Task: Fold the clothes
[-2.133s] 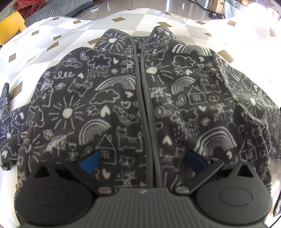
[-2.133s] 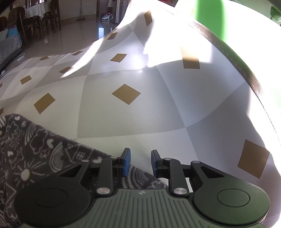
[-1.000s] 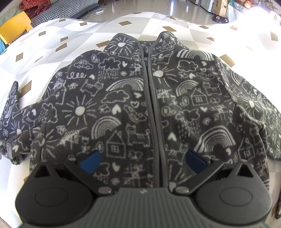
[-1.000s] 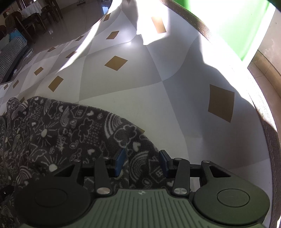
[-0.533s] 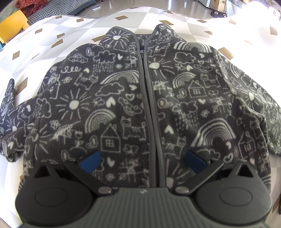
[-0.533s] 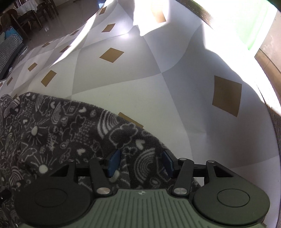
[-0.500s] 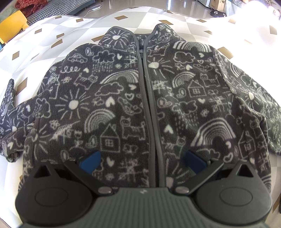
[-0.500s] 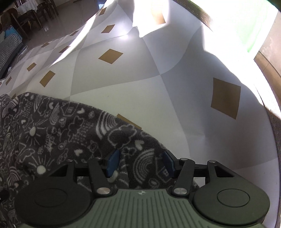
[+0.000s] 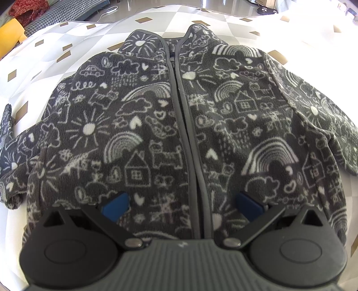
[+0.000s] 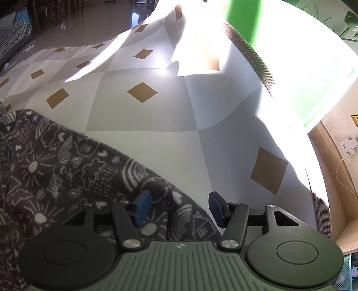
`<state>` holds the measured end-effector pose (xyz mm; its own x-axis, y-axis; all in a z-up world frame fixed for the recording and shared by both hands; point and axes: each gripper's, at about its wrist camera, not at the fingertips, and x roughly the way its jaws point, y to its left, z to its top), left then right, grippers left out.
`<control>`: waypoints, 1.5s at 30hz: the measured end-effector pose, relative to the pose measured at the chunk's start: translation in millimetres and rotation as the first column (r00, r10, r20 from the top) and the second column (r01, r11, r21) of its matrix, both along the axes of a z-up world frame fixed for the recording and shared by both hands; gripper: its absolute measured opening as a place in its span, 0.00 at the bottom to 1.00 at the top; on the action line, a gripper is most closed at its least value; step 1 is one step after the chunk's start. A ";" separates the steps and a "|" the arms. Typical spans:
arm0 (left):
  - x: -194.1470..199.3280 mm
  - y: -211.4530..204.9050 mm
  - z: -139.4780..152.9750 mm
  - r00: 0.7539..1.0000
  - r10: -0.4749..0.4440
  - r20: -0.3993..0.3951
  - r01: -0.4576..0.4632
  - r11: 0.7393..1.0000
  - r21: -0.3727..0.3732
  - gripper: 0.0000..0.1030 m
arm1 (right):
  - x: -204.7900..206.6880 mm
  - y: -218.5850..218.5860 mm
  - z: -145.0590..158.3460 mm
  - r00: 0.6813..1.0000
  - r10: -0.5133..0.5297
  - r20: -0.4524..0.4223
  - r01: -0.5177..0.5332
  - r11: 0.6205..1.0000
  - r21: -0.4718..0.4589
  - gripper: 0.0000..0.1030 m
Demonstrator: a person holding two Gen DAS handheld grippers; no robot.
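A dark grey fleece jacket (image 9: 179,125) with white doodle prints lies flat and zipped, front up, on the diamond-patterned tablecloth (image 9: 44,56). Its collar points away from me and both sleeves spread outward. My left gripper (image 9: 182,204) hovers wide open over the hem, its blue pads on either side of the zipper, holding nothing. In the right wrist view the jacket's right sleeve (image 10: 89,179) runs in from the left. My right gripper (image 10: 180,207) stands open over the sleeve's end. Fabric lies between the blue pads, which do not press on it.
The tablecloth (image 10: 156,138) stretches beyond the sleeve, part in shade and part in bright sun. The table's brown-trimmed edge (image 10: 264,67) curves along the right, with a wall socket (image 10: 348,147) past it. A yellow chair (image 9: 11,31) and a houndstooth sofa (image 9: 62,13) stand behind the table.
The right gripper's jaws have widened, and it has shifted and rolled a little over the sleeve end. The left gripper and the jacket have stayed almost still.
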<state>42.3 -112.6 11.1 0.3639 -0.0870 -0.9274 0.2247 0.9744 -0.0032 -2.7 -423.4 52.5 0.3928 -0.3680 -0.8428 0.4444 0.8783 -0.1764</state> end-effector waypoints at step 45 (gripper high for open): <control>17.9 177.3 46.0 0.906 0.382 0.183 -0.370 0.924 -0.095 1.00 | 75.7 145.8 -29.8 0.965 0.263 0.000 -0.263 0.965 0.005 0.56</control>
<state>60.3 64.7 57.1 0.5522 0.0414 -0.8327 -0.1566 0.9861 -0.0548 73.0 -277.6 22.7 0.4744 -0.2480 -0.8447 0.1974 0.9650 -0.1724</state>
